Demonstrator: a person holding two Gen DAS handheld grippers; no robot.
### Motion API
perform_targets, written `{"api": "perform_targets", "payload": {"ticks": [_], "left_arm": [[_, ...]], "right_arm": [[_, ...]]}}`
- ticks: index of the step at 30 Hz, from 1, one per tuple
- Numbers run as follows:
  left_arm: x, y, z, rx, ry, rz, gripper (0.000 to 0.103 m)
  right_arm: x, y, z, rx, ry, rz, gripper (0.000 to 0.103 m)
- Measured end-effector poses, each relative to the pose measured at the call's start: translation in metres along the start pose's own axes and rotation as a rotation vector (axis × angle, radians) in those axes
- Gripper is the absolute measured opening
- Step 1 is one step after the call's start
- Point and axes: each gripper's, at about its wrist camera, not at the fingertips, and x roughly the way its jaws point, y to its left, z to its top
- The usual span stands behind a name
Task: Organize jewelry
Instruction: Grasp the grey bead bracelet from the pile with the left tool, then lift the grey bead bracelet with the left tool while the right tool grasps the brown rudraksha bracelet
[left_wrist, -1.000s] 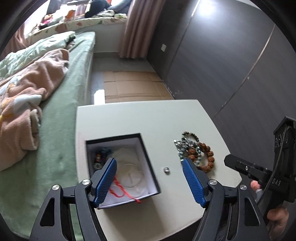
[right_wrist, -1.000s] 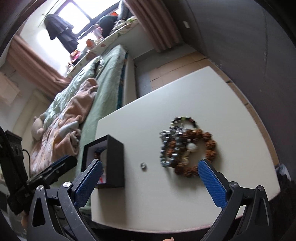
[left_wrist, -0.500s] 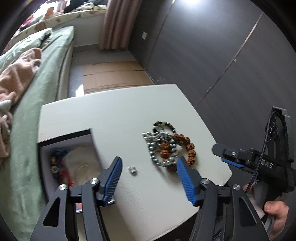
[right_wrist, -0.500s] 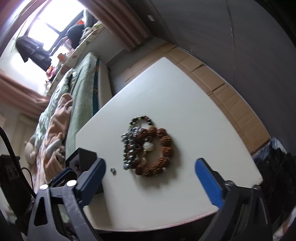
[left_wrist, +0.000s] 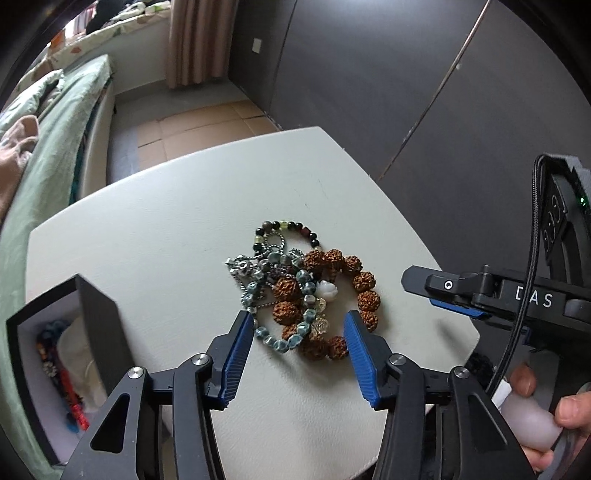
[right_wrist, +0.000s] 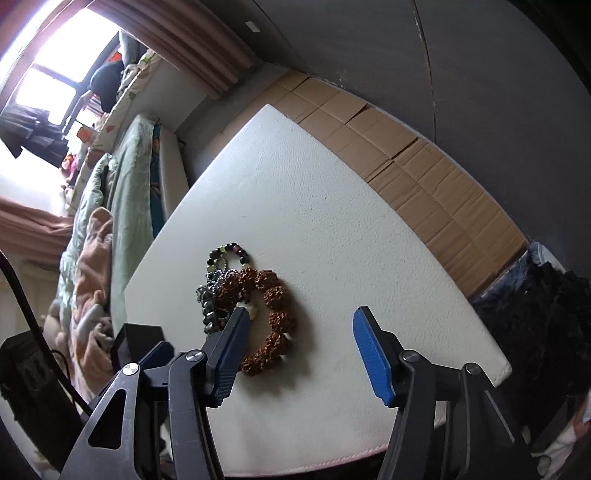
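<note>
Jewelry pile (left_wrist: 301, 290), tangled bead bracelets and chains, lies on a white textured table (left_wrist: 177, 236) beside a green-covered bed (left_wrist: 44, 155), facing dark wardrobe panels (left_wrist: 369, 81). The left gripper (left_wrist: 298, 334) hovers spread-jawed around the pile's near edge; the right gripper (right_wrist: 301, 341) is likewise agape. An open black box (left_wrist: 55, 369) stands at the left.

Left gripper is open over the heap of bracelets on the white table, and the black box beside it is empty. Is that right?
Not quite: the black box is not empty. The left wrist view shows beads and a red cord lying inside it. The rest holds: the left gripper has its jaws open over the heap of bracelets on the white table.
</note>
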Motion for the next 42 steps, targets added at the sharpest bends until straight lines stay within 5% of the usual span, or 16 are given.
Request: {"api": "perform_targets", "payload": {"ticks": [3, 6, 9, 10, 12, 21, 25, 32, 35, 39, 42], "left_arm": [[0.012, 0.000, 0.004, 0.010, 0.001, 0.003, 0.053], [0.024, 0.003, 0.007, 0.011, 0.026, 0.008, 0.032], [0.030, 0.005, 0.005, 0.010, 0.030, 0.008, 0.026], [0.030, 0.005, 0.005, 0.015, 0.025, 0.021, 0.014], [0.027, 0.008, 0.005, 0.010, 0.015, 0.026, 0.009], [-0.010, 0.027, 0.009, -0.058, -0.065, -0.020, 0.009], [-0.023, 0.038, 0.008, -0.096, -0.088, -0.012, 0.009], [-0.049, 0.046, 0.000, -0.125, -0.136, -0.011, 0.009], [-0.060, 0.050, -0.003, -0.132, -0.164, -0.003, 0.009], [-0.073, 0.060, -0.005, -0.149, -0.190, -0.004, 0.009], [-0.083, 0.065, -0.009, -0.168, -0.212, -0.001, 0.009]], "right_arm": [[0.004, 0.001, 0.003, -0.001, 0.008, -0.009, 0.058], [0.005, -0.002, 0.006, 0.006, 0.006, -0.021, 0.057], [0.007, -0.001, 0.008, 0.010, 0.009, -0.026, 0.057], [0.008, -0.001, 0.007, 0.007, 0.012, -0.026, 0.057], [0.010, 0.001, 0.008, -0.002, 0.015, -0.029, 0.057], [0.024, 0.019, 0.003, -0.075, 0.049, -0.068, 0.057], [0.031, 0.033, 0.001, -0.128, 0.056, -0.095, 0.049], [0.040, 0.050, -0.002, -0.219, 0.041, -0.212, 0.049], [0.043, 0.059, -0.004, -0.266, 0.027, -0.267, 0.043], [0.047, 0.070, -0.015, -0.352, 0.016, -0.319, 0.022], [0.040, 0.066, -0.017, -0.334, 0.018, -0.259, 0.021]]}}
